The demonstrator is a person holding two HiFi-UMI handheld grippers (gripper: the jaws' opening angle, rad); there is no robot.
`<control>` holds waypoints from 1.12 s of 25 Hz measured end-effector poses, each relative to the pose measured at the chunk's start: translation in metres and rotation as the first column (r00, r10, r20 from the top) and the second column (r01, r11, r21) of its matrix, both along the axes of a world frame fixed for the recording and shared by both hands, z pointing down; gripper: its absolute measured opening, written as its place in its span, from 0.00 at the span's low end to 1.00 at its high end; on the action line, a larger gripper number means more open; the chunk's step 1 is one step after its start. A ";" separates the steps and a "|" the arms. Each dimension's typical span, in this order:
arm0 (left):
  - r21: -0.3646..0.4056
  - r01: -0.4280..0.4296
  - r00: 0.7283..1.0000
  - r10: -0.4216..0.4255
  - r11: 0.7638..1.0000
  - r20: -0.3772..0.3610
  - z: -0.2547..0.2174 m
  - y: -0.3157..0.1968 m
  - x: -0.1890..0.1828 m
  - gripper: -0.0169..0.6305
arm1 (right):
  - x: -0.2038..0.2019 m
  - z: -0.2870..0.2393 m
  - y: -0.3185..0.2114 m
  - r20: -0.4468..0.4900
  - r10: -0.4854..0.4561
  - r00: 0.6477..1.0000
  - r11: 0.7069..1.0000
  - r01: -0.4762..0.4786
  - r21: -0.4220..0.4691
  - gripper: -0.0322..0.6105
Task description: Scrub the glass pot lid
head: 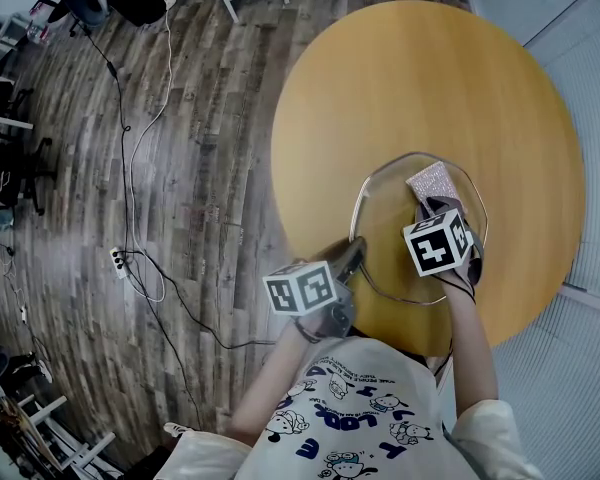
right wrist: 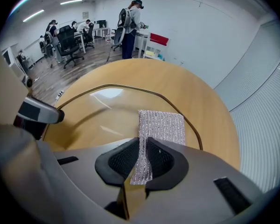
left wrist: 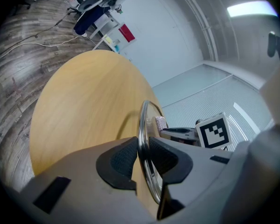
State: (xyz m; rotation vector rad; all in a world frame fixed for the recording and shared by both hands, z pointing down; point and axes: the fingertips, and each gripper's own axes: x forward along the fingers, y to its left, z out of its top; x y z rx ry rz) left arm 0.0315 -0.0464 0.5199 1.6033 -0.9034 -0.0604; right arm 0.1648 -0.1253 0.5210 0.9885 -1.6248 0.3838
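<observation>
Lower right of the head view: glass pot lid (head: pixel 388 230) sits on the round wooden bench (head: pixel 430 78). Left tongs (left wrist: pixel 141 157) clamped on the lid's left edge. Right tongs (right wrist: pixel 143 160) clamped on a silvery scrub pad (right wrist: pixel 161 127), which lies on the glass near the lid's upper edge.

From above, we lose the near end of the pad (head: pixel 435 178) under the right claw (head: pixel 432 206), and the rim of the lid (head: pixel 390 208) where the left claw (head: pixel 352 256) covers it. Far beyond the right claw, the people (right wrist: pixel 130 27) are too small for us to read.
</observation>
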 end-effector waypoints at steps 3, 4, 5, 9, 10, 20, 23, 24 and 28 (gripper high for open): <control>-0.006 0.002 1.000 -0.002 1.000 0.004 0.005 0.000 -0.001 0.16 | 0.005 0.002 0.000 -0.018 0.003 1.000 1.000 -0.003 0.003 0.15; -0.007 0.004 1.000 -0.004 1.000 0.003 0.005 0.000 -0.001 0.16 | 0.008 0.002 0.000 -0.024 0.005 1.000 1.000 -0.005 0.003 0.15; -0.006 0.005 1.000 -0.005 1.000 -0.001 0.004 0.000 0.000 0.16 | 0.011 0.002 0.001 -0.031 0.008 0.999 1.000 -0.008 0.003 0.15; -0.003 0.005 1.000 -0.005 1.000 -0.010 -0.002 0.000 0.001 0.16 | 0.024 0.000 0.005 -0.052 0.031 0.998 1.000 -0.031 0.003 0.15; -0.003 0.005 1.000 -0.005 1.000 -0.011 -0.002 0.001 0.001 0.16 | 0.027 -0.001 0.006 -0.055 0.038 0.998 0.999 -0.038 0.003 0.15; 0.000 0.004 1.000 -0.004 1.000 -0.011 -0.004 0.001 0.001 0.16 | 0.049 -0.003 0.020 -0.083 0.070 0.994 0.997 -0.071 -0.006 0.15; -0.001 0.005 1.000 -0.005 1.000 -0.011 -0.002 0.001 0.003 0.16 | 0.054 -0.001 0.023 -0.082 0.073 0.994 0.997 -0.074 -0.008 0.15; -0.001 0.006 1.000 -0.006 1.000 -0.011 -0.002 0.001 0.003 0.16 | 0.055 -0.001 0.024 -0.080 0.074 0.994 0.997 -0.075 -0.009 0.15; -0.001 0.009 1.000 -0.009 1.000 -0.010 -0.001 0.003 0.001 0.16 | 0.053 0.000 0.030 -0.081 0.075 0.994 0.997 -0.076 -0.014 0.15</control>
